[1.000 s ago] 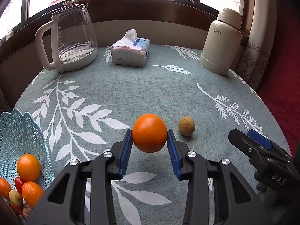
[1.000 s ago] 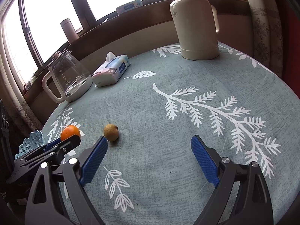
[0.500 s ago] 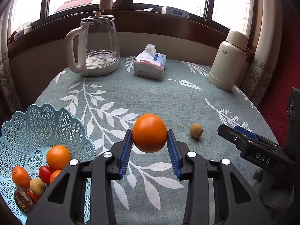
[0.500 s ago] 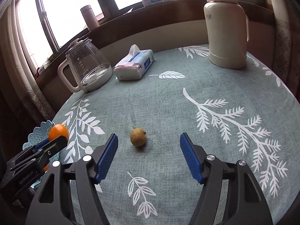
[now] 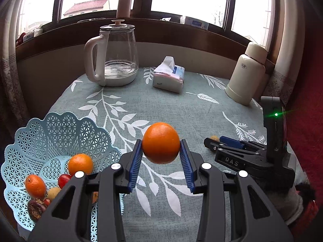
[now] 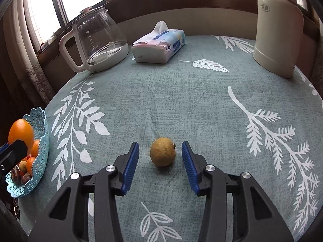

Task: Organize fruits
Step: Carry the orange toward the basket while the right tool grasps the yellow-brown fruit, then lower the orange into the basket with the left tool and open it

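Note:
My left gripper point(image 5: 160, 143) is shut on a large orange point(image 5: 160, 142), held in the air above the tablecloth just right of the light blue lattice basket point(image 5: 50, 133). The basket holds several oranges and small fruits. In the right wrist view the same orange point(image 6: 20, 132) shows above the basket point(image 6: 42, 137) at the far left. A small brownish-yellow round fruit point(image 6: 162, 154) lies on the cloth between the blue pads of my right gripper point(image 6: 160, 154), which is open with a gap on both sides. The right gripper point(image 5: 232, 148) appears at the right in the left wrist view.
A glass kettle point(image 5: 115, 58), a tissue pack point(image 5: 169, 77) and a cream thermos point(image 5: 247, 74) stand along the far side of the round table with its teal leaf-print cloth point(image 6: 181, 104). A window sill runs behind them.
The left gripper has carried the orange up and left toward the basket. The right gripper has moved forward around the small fruit, its fingers closer together than before.

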